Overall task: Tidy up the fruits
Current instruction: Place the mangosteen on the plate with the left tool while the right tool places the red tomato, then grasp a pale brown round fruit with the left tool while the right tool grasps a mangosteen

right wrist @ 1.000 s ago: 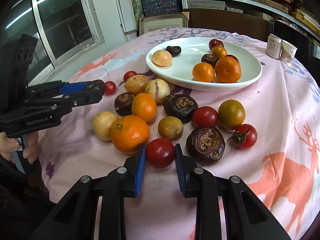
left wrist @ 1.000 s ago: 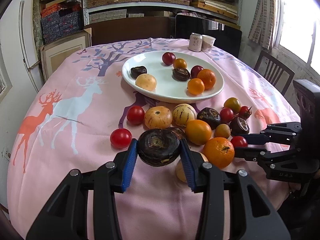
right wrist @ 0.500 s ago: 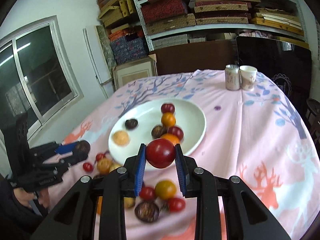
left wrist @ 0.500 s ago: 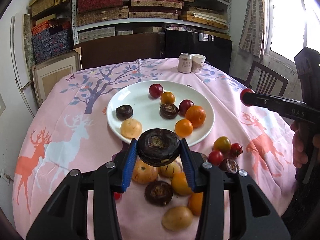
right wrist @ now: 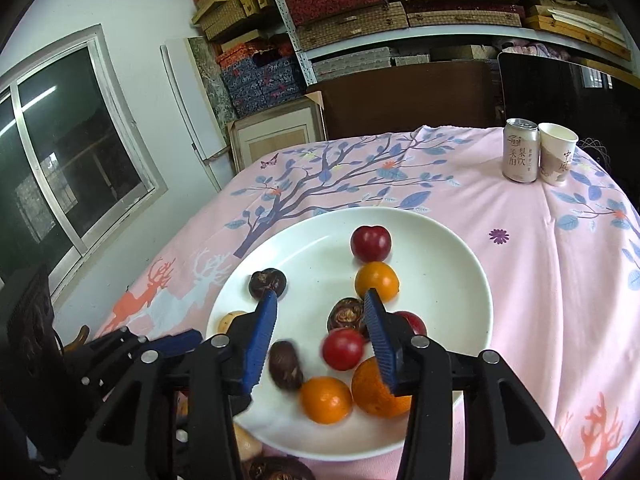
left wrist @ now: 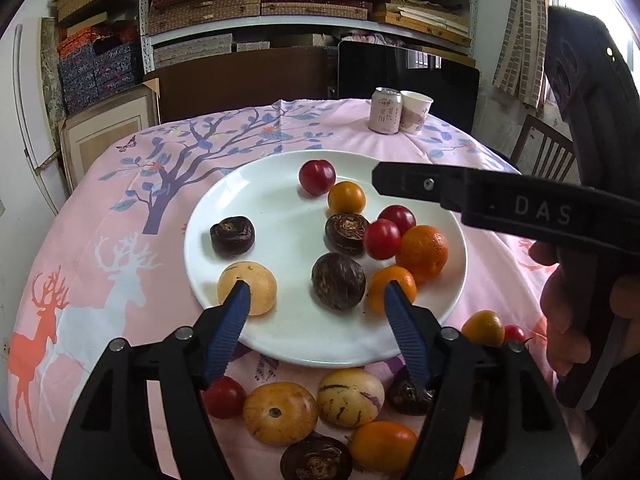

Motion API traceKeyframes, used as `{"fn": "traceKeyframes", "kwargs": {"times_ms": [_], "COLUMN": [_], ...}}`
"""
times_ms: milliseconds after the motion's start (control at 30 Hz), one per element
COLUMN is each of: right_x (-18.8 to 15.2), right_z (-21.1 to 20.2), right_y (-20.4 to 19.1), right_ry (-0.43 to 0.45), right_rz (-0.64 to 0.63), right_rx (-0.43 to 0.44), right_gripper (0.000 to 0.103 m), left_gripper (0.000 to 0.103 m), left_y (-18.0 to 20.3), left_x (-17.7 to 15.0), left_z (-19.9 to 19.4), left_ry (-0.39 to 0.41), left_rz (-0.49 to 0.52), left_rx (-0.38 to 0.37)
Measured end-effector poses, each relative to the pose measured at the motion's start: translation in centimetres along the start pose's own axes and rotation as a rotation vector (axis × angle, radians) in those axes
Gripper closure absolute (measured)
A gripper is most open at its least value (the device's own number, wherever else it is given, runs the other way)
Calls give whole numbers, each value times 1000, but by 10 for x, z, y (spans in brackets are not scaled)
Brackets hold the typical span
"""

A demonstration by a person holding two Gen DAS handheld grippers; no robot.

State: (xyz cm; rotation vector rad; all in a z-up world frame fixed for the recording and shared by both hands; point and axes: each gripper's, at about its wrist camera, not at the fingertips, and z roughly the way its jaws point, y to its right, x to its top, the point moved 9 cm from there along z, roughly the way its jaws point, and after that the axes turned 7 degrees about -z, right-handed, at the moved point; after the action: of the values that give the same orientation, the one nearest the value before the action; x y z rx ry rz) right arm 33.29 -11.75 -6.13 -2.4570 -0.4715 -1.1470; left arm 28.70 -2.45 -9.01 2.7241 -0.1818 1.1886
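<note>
The white plate (left wrist: 276, 200) holds several fruits. My left gripper (left wrist: 317, 299) hovers over its near rim with the jaws opening. Below them a dark purple fruit (left wrist: 338, 280) lies free on the plate, and no pad touches it. My right gripper (right wrist: 320, 300) hangs over the plate (right wrist: 440, 280), jaws also opening and empty. Under it a red tomato (right wrist: 343, 349) rests on the plate beside the blurred dark purple fruit (right wrist: 285, 365). In the left wrist view the right gripper (left wrist: 380, 179) reaches in from the right above the red tomato (left wrist: 382, 239).
Loose fruits lie on the pink tablecloth (left wrist: 120, 208) in front of the plate, among them a striped melon (left wrist: 351, 397) and a yellow fruit (left wrist: 280, 412). A can (left wrist: 385, 110) and a paper cup (left wrist: 416, 111) stand at the far edge. A chair (left wrist: 544, 152) is at the right.
Both grippers carried their fruit from the loose pile to above the plate and opened. The dark purple fruit and the red tomato dropped out onto the plate.
</note>
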Motion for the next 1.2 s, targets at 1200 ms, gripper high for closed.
{"fn": "traceKeyframes", "kwargs": {"times_ms": [1200], "right_x": [-155], "right_z": [-96], "right_y": [-17], "right_ry": [-98], "right_rz": [-108], "right_rx": [-11], "right_gripper": [41], "left_gripper": [62], "left_y": [14], "left_x": [-134], "left_z": [-72], "left_ry": [-71], "left_rz": [114], "left_rx": [-27]}}
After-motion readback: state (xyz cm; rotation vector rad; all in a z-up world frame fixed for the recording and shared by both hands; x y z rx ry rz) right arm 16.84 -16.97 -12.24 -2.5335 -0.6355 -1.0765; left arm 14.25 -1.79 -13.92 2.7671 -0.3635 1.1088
